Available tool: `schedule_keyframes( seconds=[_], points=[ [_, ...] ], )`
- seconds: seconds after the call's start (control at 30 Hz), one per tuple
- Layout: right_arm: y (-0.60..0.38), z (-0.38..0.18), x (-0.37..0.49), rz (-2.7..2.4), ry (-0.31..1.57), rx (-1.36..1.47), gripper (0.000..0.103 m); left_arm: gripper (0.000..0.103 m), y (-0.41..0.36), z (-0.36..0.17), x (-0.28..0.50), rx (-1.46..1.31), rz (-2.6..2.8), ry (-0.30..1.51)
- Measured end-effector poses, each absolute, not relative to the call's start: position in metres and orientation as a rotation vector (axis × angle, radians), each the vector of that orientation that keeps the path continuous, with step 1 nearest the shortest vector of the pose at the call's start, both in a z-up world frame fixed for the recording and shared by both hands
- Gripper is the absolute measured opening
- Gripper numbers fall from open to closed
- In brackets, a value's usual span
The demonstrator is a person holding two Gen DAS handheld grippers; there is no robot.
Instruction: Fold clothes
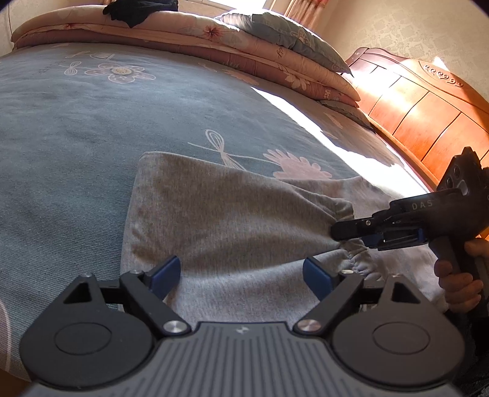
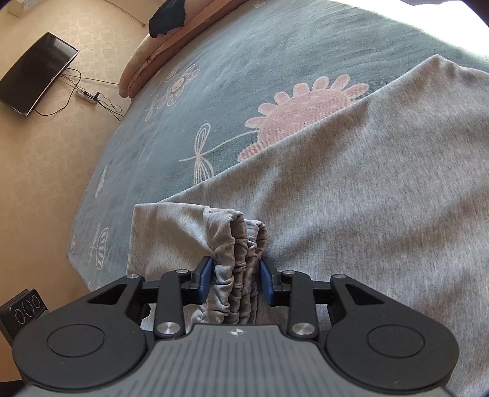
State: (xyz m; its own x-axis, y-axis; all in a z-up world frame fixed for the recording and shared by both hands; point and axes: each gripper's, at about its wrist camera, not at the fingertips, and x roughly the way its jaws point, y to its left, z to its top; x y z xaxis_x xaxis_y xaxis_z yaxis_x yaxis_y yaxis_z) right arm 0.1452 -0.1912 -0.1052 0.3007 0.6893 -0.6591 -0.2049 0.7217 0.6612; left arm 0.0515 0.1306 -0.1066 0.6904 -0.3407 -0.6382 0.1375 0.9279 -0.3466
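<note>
A grey knit garment (image 1: 214,207) (image 2: 382,183) lies spread on the bed, and its elastic waistband (image 2: 235,244) is bunched into folds. My right gripper (image 2: 237,274) is shut on that bunched waistband, with a blue pad pressing on each side. In the left wrist view the right gripper (image 1: 336,230) comes in from the right. The cloth is gathered at its tip, and a person's hand (image 1: 458,284) holds its handle. My left gripper (image 1: 241,274) stands wide open just above the near part of the garment, with nothing between its blue pads (image 1: 166,271).
The bed cover (image 1: 76,122) (image 2: 244,61) is blue-grey with flower prints. Folded quilts (image 1: 214,33) and a black garment (image 1: 137,10) (image 2: 168,12) lie at the far edge. A wooden headboard (image 1: 428,107) stands at the right. A dark screen (image 2: 36,73) and a power strip (image 2: 87,95) lie on the floor.
</note>
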Motion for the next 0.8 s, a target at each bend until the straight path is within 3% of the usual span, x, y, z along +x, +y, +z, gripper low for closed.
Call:
schedule_keyframes(
  seconds=[0.17,0.23,0.27,0.37,0.6,0.67,0.8],
  points=[
    [-0.198,-0.078,0.131,0.599,1.010,0.449,0.047,0.087,0.152,-0.072,0.029,-0.274,-0.201,0.677],
    [-0.199,-0.065,0.125,0.641,0.966,0.451,0.053,0.087,0.169,-0.055,0.016,-0.288,-0.150,0.629],
    [-0.196,-0.061,0.122,0.672,0.956,0.459,0.061,0.087,0.174,-0.049,0.012,-0.275,-0.118,0.617],
    [-0.176,-0.066,0.116,0.772,0.994,0.484,0.063,0.087,0.179,-0.041,0.001,-0.160,0.000,0.635],
    [-0.159,-0.081,0.103,0.789,1.043,0.488,0.065,0.087,0.141,-0.061,-0.026,0.132,0.047,0.731],
    [-0.159,-0.072,0.096,0.796,1.011,0.461,0.076,0.087,0.126,-0.072,-0.032,0.254,0.047,0.752],
    [-0.160,-0.064,0.087,0.786,0.983,0.425,0.078,0.087,0.100,-0.089,-0.041,0.497,0.053,0.757]
  ],
)
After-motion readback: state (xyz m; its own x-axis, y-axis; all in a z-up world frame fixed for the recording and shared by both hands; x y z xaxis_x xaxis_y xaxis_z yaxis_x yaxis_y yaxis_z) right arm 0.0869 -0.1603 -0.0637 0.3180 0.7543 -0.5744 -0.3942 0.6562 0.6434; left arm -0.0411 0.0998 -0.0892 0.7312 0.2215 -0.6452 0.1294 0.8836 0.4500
